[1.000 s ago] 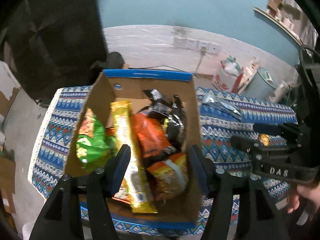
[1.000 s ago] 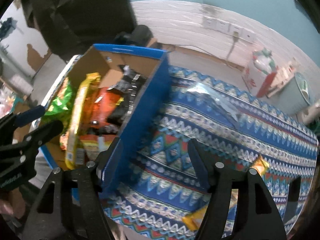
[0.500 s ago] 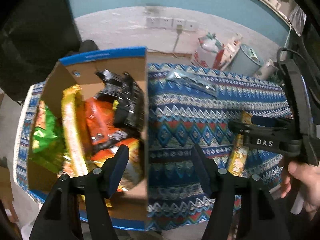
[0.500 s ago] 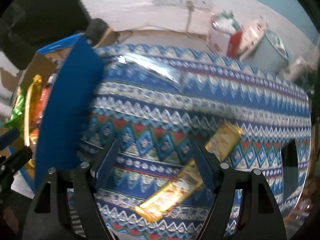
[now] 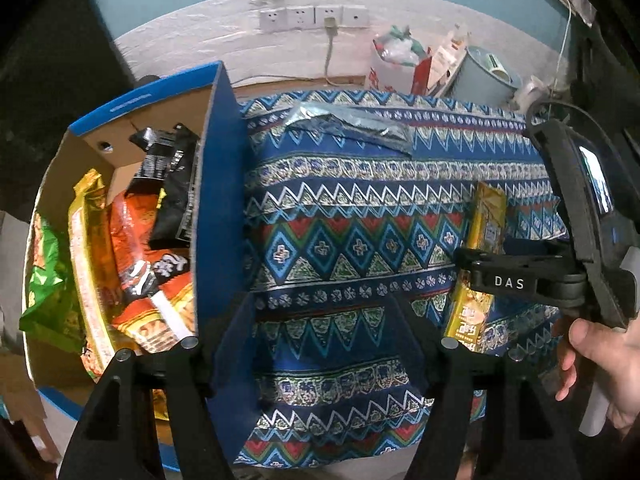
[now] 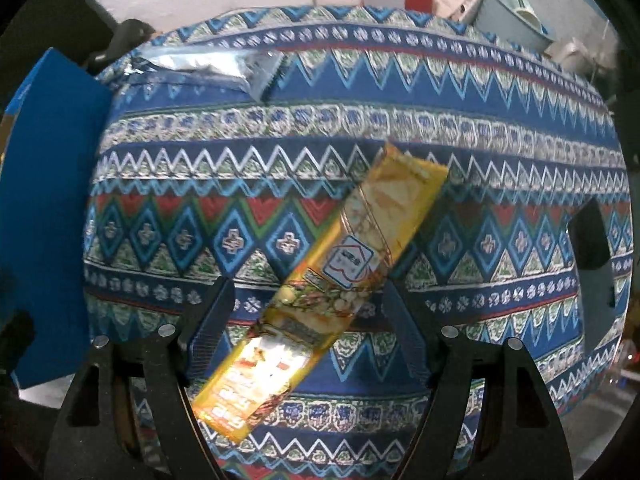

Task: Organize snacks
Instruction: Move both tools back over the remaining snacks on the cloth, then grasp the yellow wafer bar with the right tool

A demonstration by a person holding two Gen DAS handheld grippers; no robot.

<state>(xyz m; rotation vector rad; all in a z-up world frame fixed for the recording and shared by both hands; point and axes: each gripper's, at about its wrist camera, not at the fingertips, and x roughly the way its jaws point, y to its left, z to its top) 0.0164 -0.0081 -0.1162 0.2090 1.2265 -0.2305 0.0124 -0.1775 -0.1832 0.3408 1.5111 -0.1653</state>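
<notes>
A long yellow snack packet lies slantwise on the patterned tablecloth. My right gripper points down over it, open, one finger on each side and neither pad pressing it. The same packet shows at the right of the left wrist view, under the right gripper. My left gripper hangs over the cloth just right of the box wall; its jaws are opening with nothing between them. The blue cardboard box holds a green bag, a yellow packet, orange bags and black packets.
A silver foil packet lies flat near the table's far edge. Behind the table stand a red-and-white bag and a pale bucket, below wall sockets. A hand holds the right gripper at the right edge.
Both views have swung from the box onto the cloth. My right gripper has dropped over the yellow packet, which now lies between its fingers. My left gripper has moved off the box's contents to its right wall.
</notes>
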